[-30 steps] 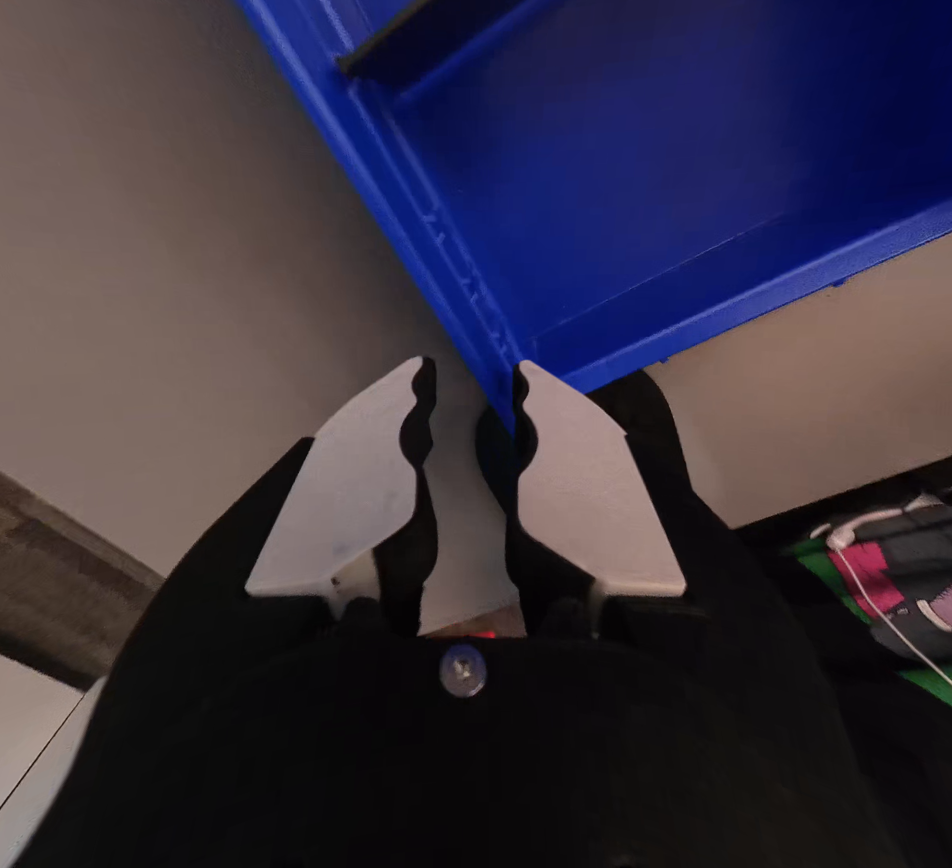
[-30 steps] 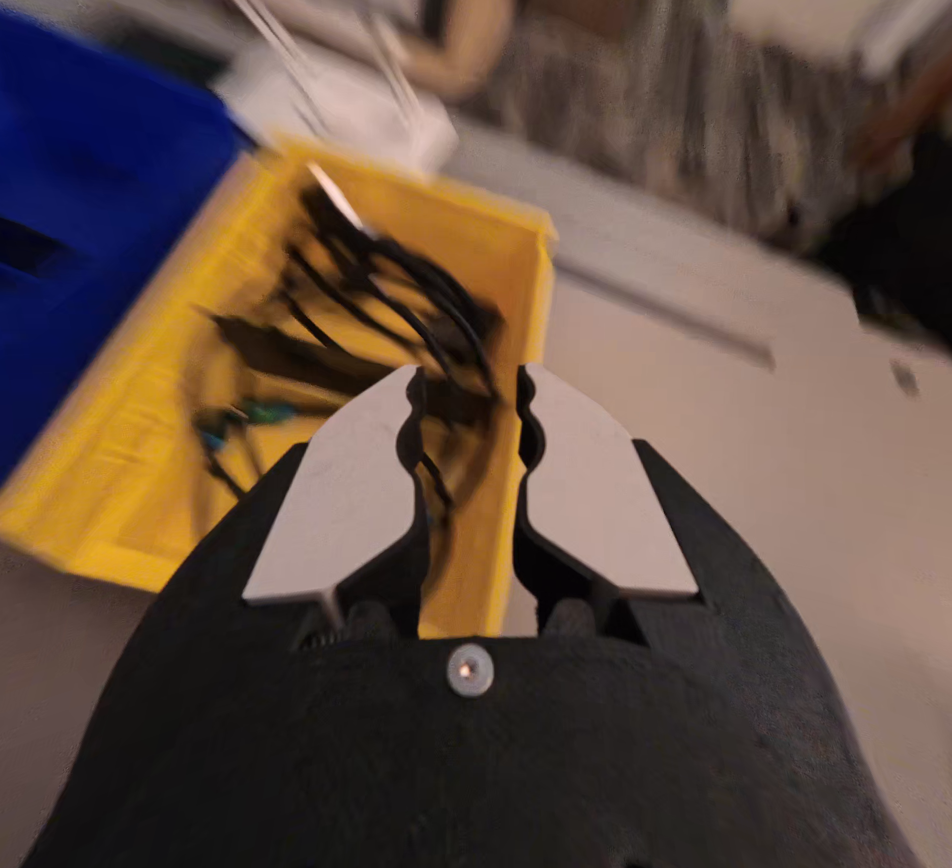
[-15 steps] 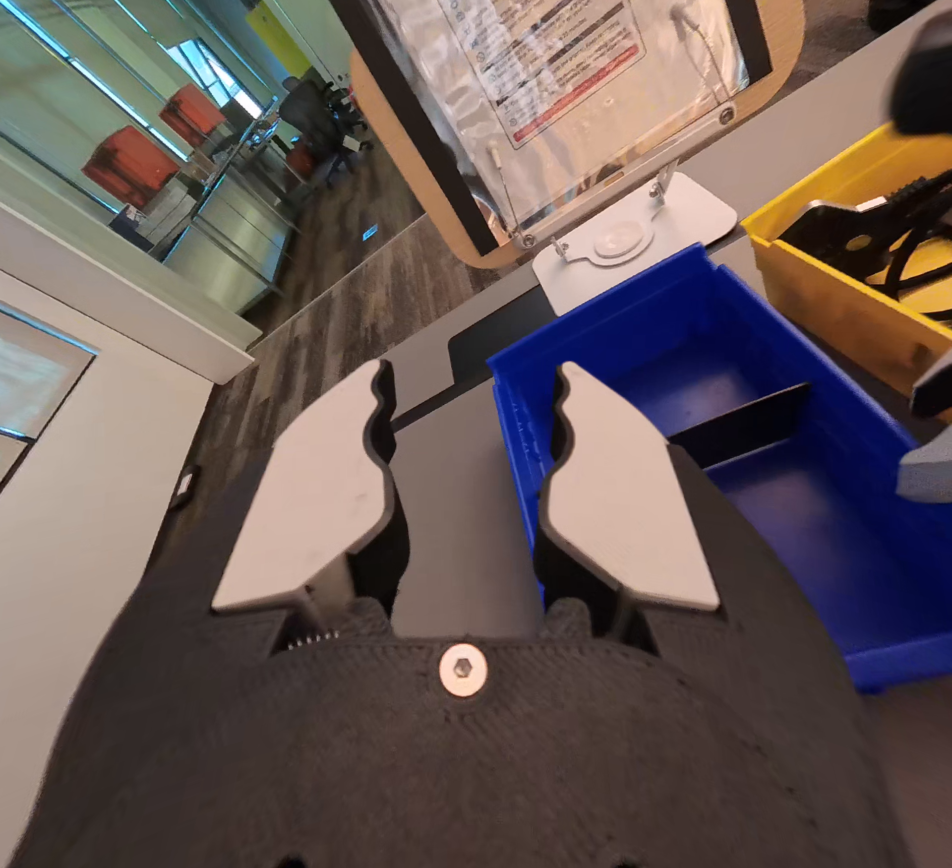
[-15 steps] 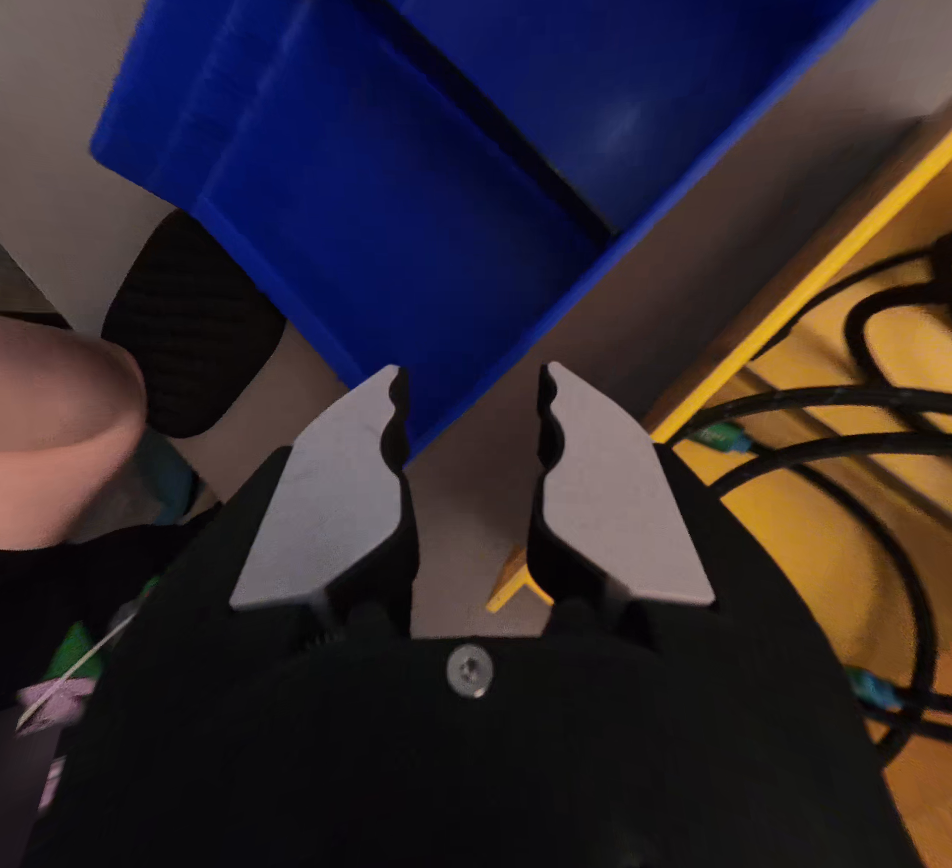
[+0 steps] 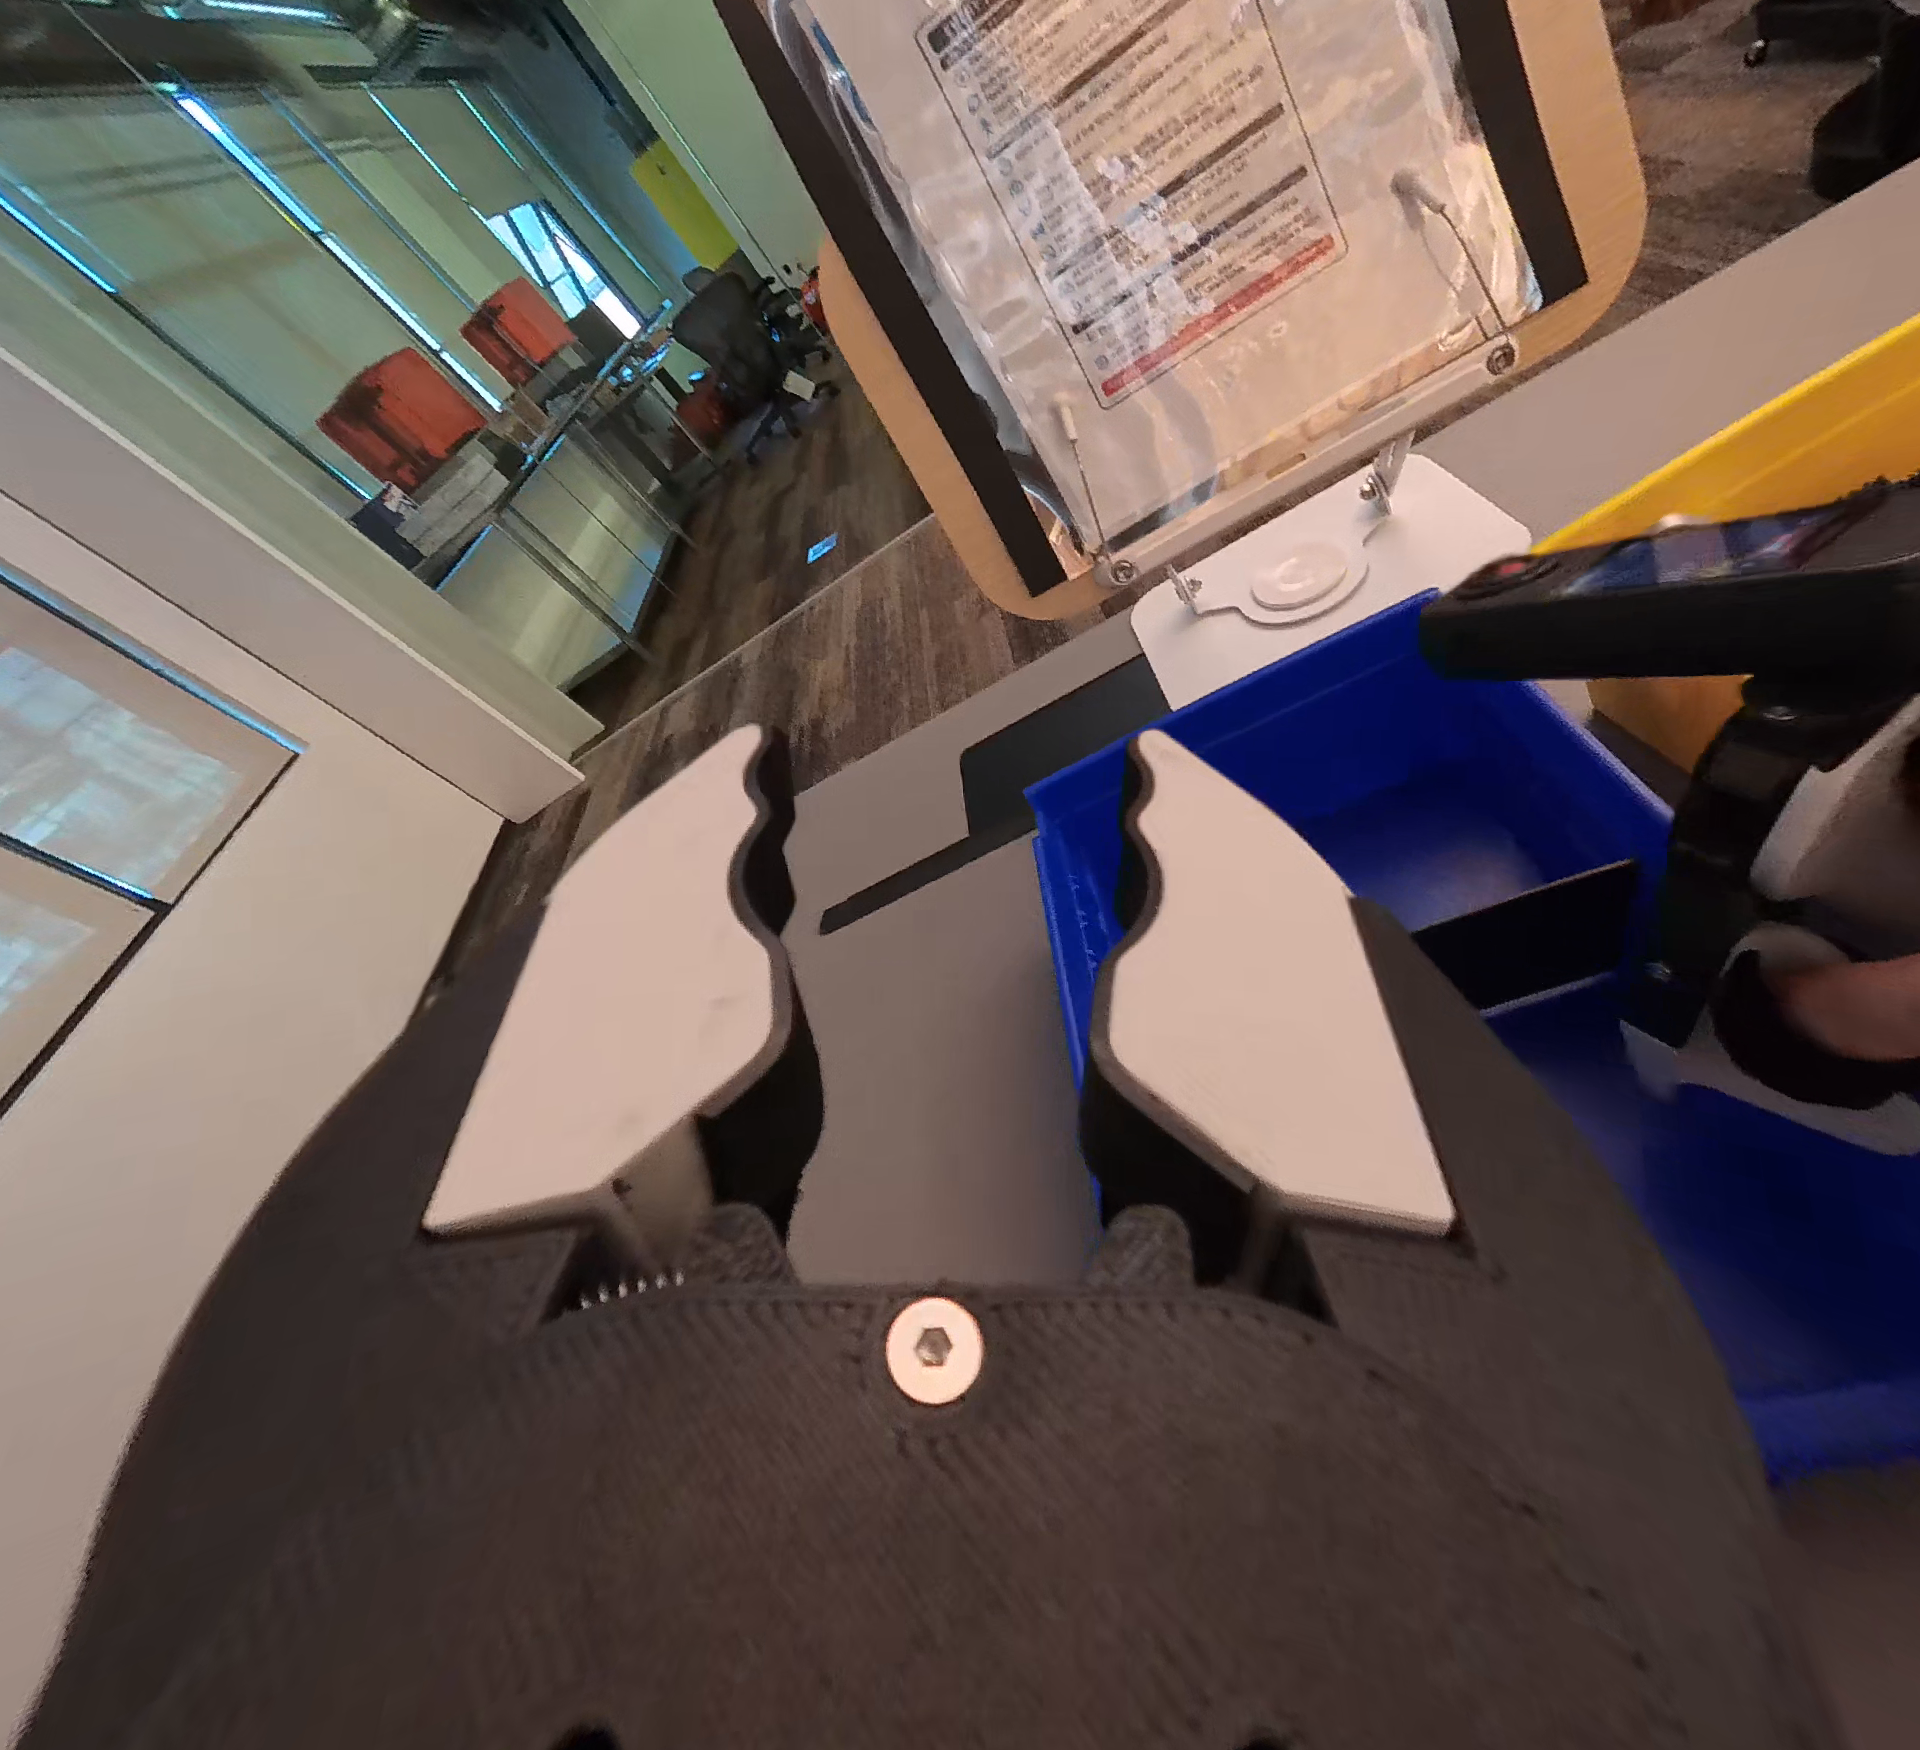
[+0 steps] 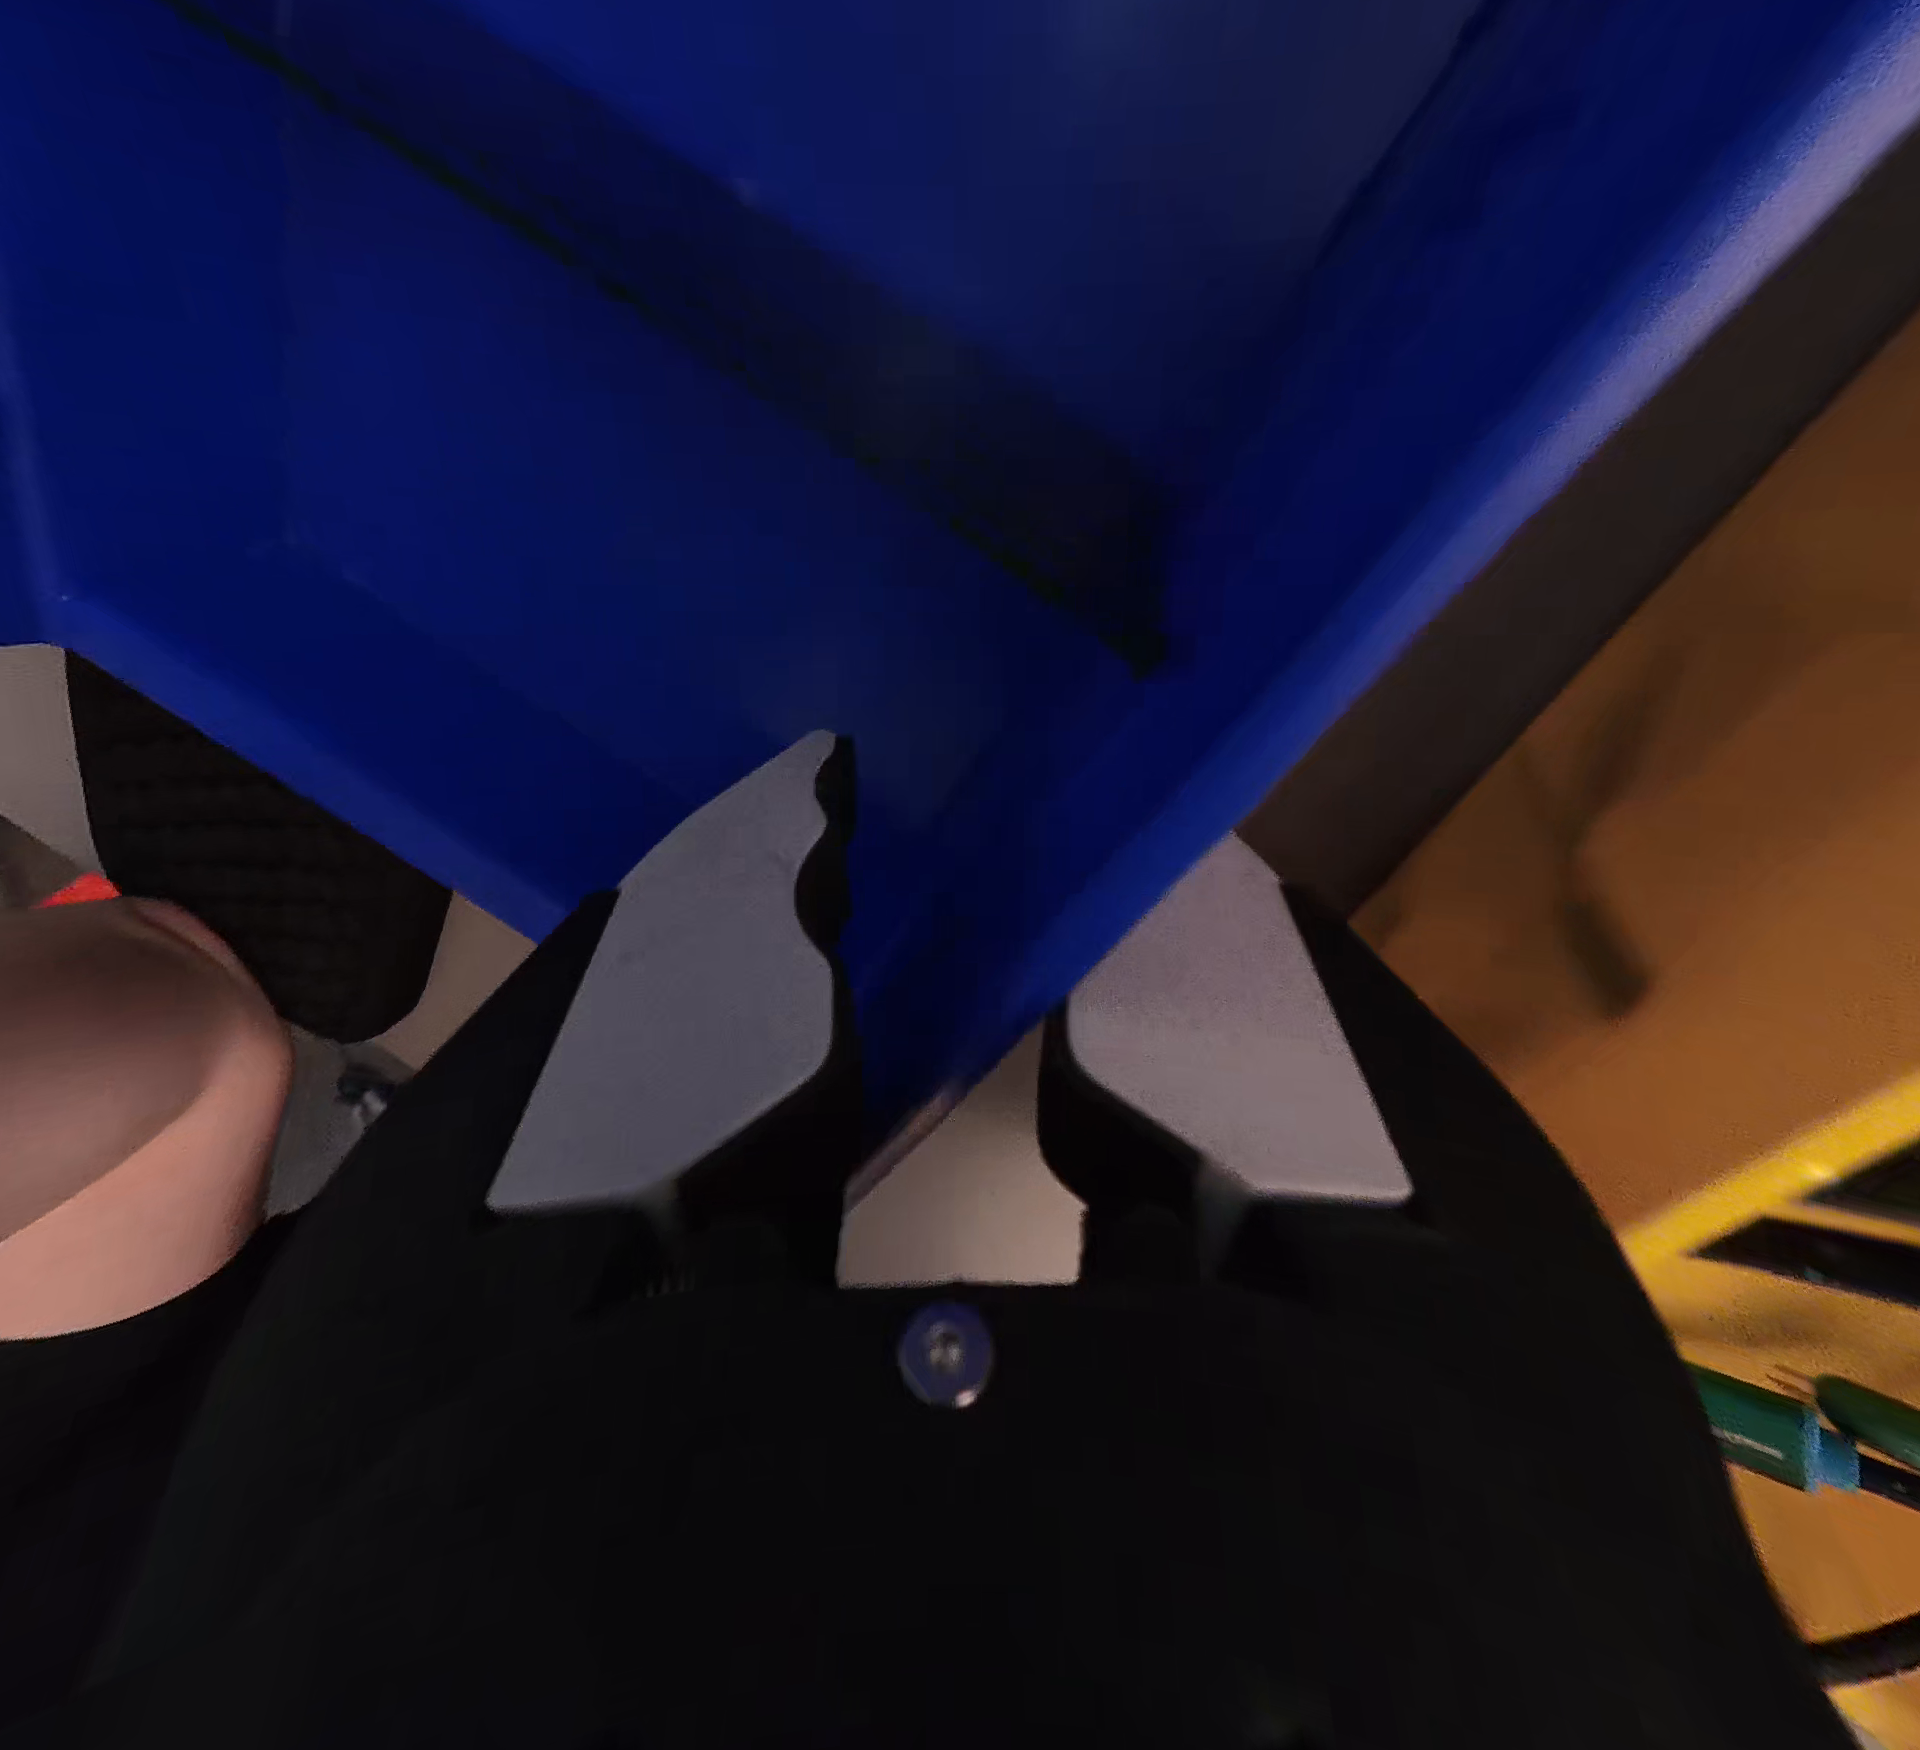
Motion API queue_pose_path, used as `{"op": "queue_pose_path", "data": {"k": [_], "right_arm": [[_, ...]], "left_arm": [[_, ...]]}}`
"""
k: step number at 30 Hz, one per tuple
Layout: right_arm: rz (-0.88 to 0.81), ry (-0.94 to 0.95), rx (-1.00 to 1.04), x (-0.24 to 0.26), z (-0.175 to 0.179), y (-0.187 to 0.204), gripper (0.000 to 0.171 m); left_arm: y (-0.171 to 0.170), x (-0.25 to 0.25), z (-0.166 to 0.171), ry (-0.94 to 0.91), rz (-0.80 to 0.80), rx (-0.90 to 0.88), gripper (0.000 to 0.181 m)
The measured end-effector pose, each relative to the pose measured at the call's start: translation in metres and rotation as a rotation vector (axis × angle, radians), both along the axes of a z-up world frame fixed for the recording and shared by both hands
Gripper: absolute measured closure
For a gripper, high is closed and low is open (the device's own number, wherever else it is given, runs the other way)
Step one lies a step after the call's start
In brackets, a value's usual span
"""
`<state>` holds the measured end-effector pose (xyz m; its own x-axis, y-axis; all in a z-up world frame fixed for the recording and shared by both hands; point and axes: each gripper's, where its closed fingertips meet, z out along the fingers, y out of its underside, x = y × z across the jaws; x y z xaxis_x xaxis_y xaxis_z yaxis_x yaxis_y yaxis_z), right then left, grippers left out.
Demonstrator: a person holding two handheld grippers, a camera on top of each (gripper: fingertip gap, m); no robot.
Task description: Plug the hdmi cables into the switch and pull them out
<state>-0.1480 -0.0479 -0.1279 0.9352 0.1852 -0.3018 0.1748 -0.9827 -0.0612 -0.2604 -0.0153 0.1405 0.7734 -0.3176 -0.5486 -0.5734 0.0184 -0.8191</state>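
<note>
No switch is in view. Black HDMI cables with a green-blue plug [image 6: 1756,1451] lie in a yellow bin [image 6: 1662,765], which also shows in the left wrist view [image 5: 1766,453]. My left gripper [image 5: 951,760] is open and empty above the grey table [image 5: 914,1025], beside the left wall of a blue bin [image 5: 1351,786]. My right gripper [image 6: 1029,796] is open and straddles a corner wall of the blue bin [image 6: 623,350]: the left finger is inside and the right finger [image 6: 1226,1025] is outside, with its tip hidden by the rim. The right gripper also shows in the left wrist view [image 5: 1714,869].
The blue bin has a black divider [image 5: 1527,931] and looks empty. A laminated sheet in a stand [image 5: 1195,194] on a white base [image 5: 1299,578] stands behind the bins. A person's hand [image 6: 114,1046] is at the lower left.
My right gripper swung from the yellow bin to the blue bin and dropped over its corner wall. My left gripper tilted up from the bin to look across the table, and opened wider.
</note>
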Motion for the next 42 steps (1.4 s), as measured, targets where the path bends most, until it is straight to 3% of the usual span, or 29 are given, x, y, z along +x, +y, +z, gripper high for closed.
{"op": "queue_pose_path", "data": {"k": [7,11,16,19,21,25,30,34,36,39,42], "right_arm": [[0.043,-0.047,-0.1,0.013,-0.003,0.011,0.161],[0.091,-0.008,-0.157,0.005,0.015,0.01,0.166],[0.138,0.126,-0.097,-0.007,0.083,0.009,0.165],[0.113,0.193,-0.009,0.02,0.14,0.015,0.166],[0.064,0.214,0.065,0.055,0.176,0.019,0.166],[-0.087,0.162,0.187,0.162,0.223,0.011,0.165],[-0.284,-0.025,0.261,0.312,0.23,-0.03,0.166],[-0.444,-0.138,0.246,0.405,0.196,-0.082,0.166],[-0.496,-0.136,0.188,0.434,0.168,-0.111,0.166],[-0.557,-0.118,0.119,0.464,0.129,-0.145,0.166],[-0.603,-0.123,0.068,0.485,0.095,-0.165,0.166]], "left_arm": [[-0.003,0.005,-0.004,-0.023,-0.041,-0.042,0.121],[-0.015,-0.008,0.008,-0.069,-0.041,-0.038,0.121],[-0.078,-0.032,0.056,-0.224,-0.086,0.105,0.111],[-0.129,-0.033,0.082,-0.405,-0.247,0.176,0.114],[-0.145,-0.027,0.079,-0.409,-0.321,0.144,0.113],[-0.132,0.008,0.037,-0.281,-0.392,-0.078,0.1],[-0.084,0.098,-0.032,-0.246,-0.501,-0.393,0.1],[-0.05,0.165,-0.133,-0.187,-0.507,-0.785,0.097],[-0.04,0.188,-0.163,-0.22,-0.528,-0.921,0.099],[-0.028,0.202,-0.195,-0.193,-0.514,-1.014,0.105],[-0.021,0.197,-0.225,-0.058,-0.45,-1.038,0.096]]}}
